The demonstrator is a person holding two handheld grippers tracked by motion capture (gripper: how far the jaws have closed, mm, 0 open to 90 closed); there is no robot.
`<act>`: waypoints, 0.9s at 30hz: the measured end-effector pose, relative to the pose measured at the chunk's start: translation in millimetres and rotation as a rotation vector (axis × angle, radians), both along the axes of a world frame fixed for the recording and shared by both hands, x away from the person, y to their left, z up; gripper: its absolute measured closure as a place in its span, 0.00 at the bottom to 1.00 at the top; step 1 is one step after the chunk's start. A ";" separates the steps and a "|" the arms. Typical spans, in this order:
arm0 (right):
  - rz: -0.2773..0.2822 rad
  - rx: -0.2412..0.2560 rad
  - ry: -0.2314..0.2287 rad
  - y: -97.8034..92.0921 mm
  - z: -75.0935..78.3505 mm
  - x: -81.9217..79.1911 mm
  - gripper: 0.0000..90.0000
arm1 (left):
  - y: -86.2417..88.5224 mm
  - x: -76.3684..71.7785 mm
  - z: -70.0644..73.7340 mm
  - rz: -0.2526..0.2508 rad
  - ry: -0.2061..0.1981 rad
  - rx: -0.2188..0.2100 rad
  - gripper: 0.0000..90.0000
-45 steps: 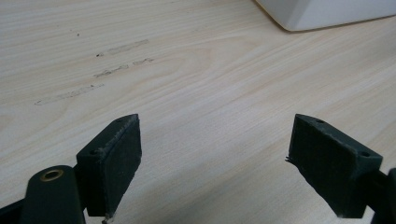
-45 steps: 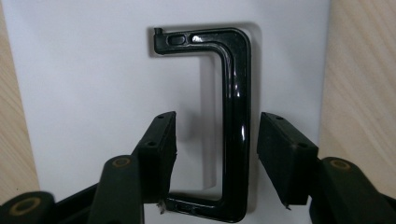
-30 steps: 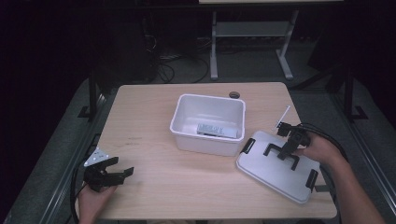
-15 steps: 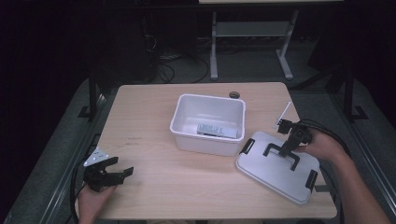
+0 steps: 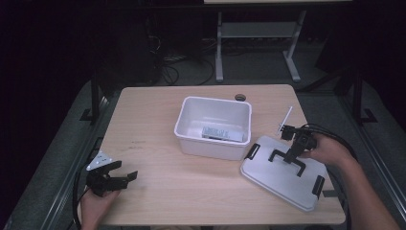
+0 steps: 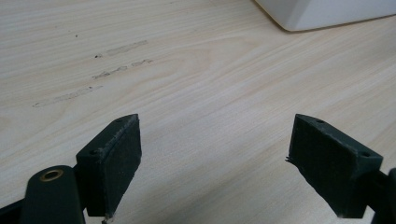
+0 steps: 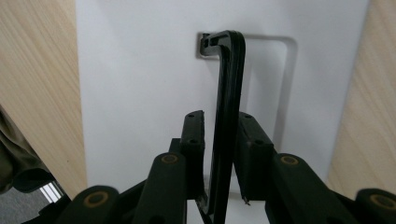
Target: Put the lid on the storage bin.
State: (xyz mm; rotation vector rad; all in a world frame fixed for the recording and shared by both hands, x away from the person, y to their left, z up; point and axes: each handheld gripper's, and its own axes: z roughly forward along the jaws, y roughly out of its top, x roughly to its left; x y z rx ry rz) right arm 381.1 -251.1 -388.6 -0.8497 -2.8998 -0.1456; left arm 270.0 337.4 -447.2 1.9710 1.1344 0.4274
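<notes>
Gripping the black fold-up handle [image 7: 227, 107] of the flat white plastic lid [image 5: 282, 171], the right gripper [image 5: 293, 151] has its jaws clenched on the bar, one on each side; in the right gripper view the handle stands raised out of its recess. The lid lies flat on the pale wooden counter [image 5: 158, 120] at about 4 o'clock from the open white rectangular plastic bin [image 5: 213, 127], its near corner just beside the bin's wall, black latches showing at its ends. Judgement: grasp done, lift and placement onto the bin left, latching after that if required. Bin is uncovered, with a small printed packet [image 5: 219, 132] lying on its floor. Left gripper [image 5: 115, 178] sits idle at 8 o'clock near the counter's front edge, well apart from the bin, jaws spread wide and holding nothing, over bare wood in the left gripper view.
</notes>
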 end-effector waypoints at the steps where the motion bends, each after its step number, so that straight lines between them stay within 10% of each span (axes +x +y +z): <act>1: 0.003 -0.002 0.002 0.8 -0.4 -0.2 0.86 | 0.0 -0.1 0.1 0.000 0.000 0.000 0.18; 27: 0.034 -0.028 -0.009 -0.7 8.5 -8.0 0.94 | 0.0 -0.4 0.1 0.002 0.002 -0.002 0.18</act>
